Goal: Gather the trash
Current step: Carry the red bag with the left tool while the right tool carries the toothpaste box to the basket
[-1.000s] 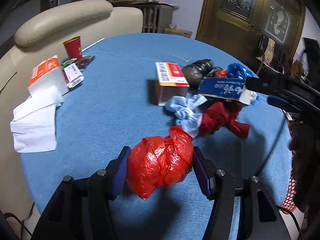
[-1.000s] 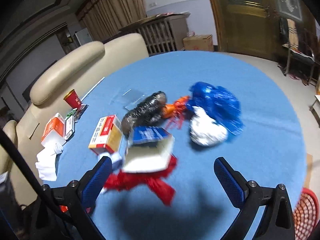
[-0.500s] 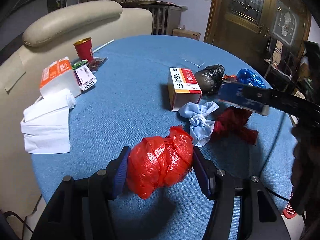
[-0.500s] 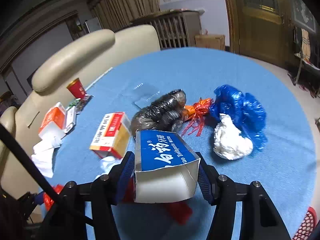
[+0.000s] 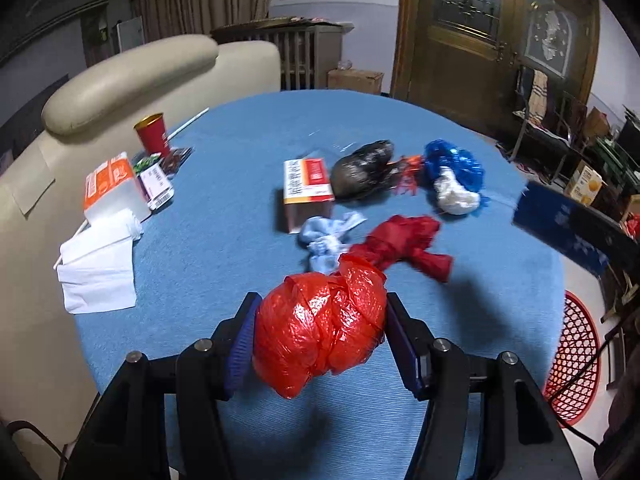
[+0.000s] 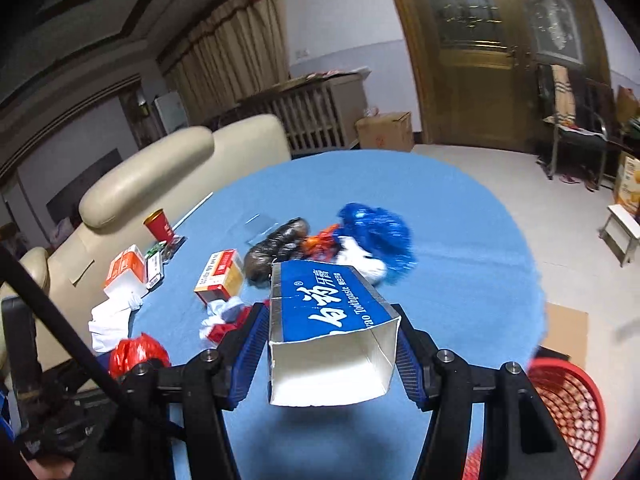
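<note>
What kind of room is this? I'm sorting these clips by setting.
Most likely a home living or dining room: a cream leather sofa beside a round table with a blue cloth, an ornate wooden glazed door, and long beige curtains.

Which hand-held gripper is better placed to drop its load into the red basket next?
Right. The right hand-held gripper, shut on the blue toothpaste box, has the red basket just beside it. The left hand-held gripper, clamping the red bag, sits farther away over the table.
</note>
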A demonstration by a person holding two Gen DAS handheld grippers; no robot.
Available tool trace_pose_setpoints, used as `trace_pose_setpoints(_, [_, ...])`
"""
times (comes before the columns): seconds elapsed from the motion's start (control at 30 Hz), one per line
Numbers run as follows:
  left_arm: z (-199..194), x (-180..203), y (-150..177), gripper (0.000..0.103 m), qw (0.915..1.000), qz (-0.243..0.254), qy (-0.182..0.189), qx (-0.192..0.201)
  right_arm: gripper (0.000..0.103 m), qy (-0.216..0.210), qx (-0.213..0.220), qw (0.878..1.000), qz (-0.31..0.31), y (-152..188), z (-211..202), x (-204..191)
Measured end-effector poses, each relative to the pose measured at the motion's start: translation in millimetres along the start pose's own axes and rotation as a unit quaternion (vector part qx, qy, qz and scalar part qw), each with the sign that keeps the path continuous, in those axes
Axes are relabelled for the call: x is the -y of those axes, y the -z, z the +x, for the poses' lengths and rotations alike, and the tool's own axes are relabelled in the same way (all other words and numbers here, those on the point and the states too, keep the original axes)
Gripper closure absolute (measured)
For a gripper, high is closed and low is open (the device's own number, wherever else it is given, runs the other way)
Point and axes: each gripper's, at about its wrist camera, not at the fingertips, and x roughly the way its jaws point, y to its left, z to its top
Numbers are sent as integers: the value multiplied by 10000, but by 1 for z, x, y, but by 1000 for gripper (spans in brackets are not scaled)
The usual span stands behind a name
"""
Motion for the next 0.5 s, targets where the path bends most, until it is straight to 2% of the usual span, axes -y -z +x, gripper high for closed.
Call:
trace_pose_setpoints(0.23, [-9,30,-1,40,9995,303,84,51,40,325,207,9990,212,23,-47,39])
trace_pose_setpoints(0.5, [-7,65,0,40,9978,614,243,18,40,828,321,9948,505,45,-82,90])
